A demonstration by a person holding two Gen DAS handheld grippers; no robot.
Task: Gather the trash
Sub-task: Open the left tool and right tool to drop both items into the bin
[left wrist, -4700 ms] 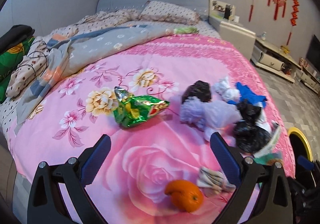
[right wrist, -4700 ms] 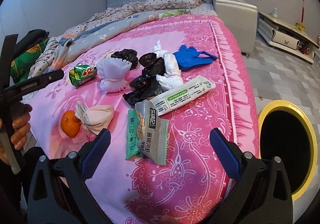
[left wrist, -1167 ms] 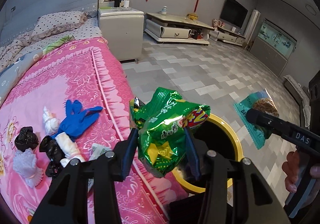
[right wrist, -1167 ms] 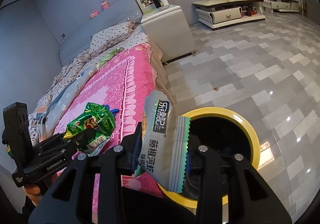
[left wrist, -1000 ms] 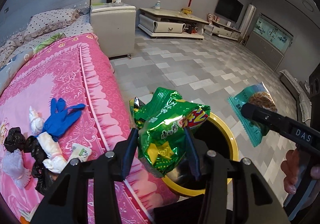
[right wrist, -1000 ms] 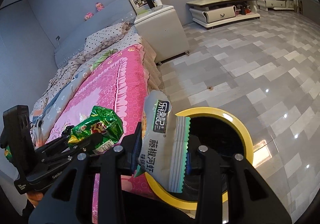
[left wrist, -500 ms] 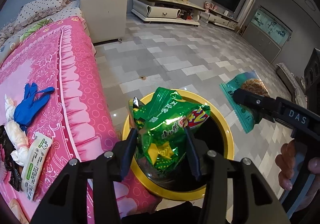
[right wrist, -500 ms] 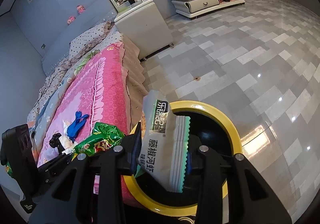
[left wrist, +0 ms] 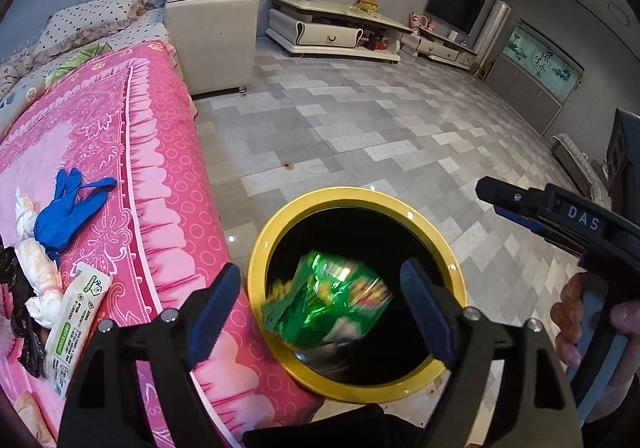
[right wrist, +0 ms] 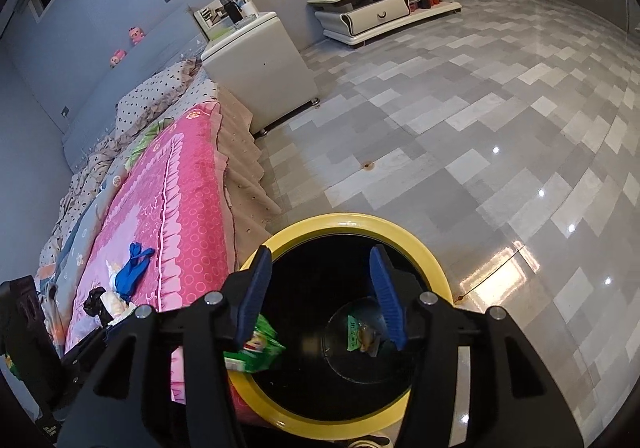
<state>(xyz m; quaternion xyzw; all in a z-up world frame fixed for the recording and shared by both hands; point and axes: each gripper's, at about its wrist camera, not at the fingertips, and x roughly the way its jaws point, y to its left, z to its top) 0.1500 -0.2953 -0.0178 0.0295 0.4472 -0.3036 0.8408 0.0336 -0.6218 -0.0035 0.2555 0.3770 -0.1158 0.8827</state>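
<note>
My left gripper (left wrist: 320, 308) hovers over the yellow-rimmed black bin (left wrist: 360, 200) beside the bed, its jaws opening. A green snack bag (left wrist: 324, 304) is falling, blurred, between the spread fingers into the bin, touched by neither pad. My right gripper (right wrist: 322, 298) is also above the bin (right wrist: 348, 222) with its jaws opening and nothing between them. A small snack packet (right wrist: 360, 332) lies at the bin's bottom, and the green bag (right wrist: 256, 352) drops at the left inside. In the left wrist view a hand (left wrist: 568, 320) holds the right gripper (left wrist: 492, 196).
On the pink bedspread (left wrist: 120, 136) lie a blue glove (left wrist: 68, 200), a wipes pack (left wrist: 76, 320), tied white bags (left wrist: 36, 268) and black bags (left wrist: 12, 288). A white nightstand (left wrist: 212, 40) stands past the bed. Grey tiled floor (left wrist: 400, 128) surrounds the bin.
Both grippers sank closer over the bin and opened. The green bag left the left gripper and is falling in; the snack packet left the right gripper and lies in the bin.
</note>
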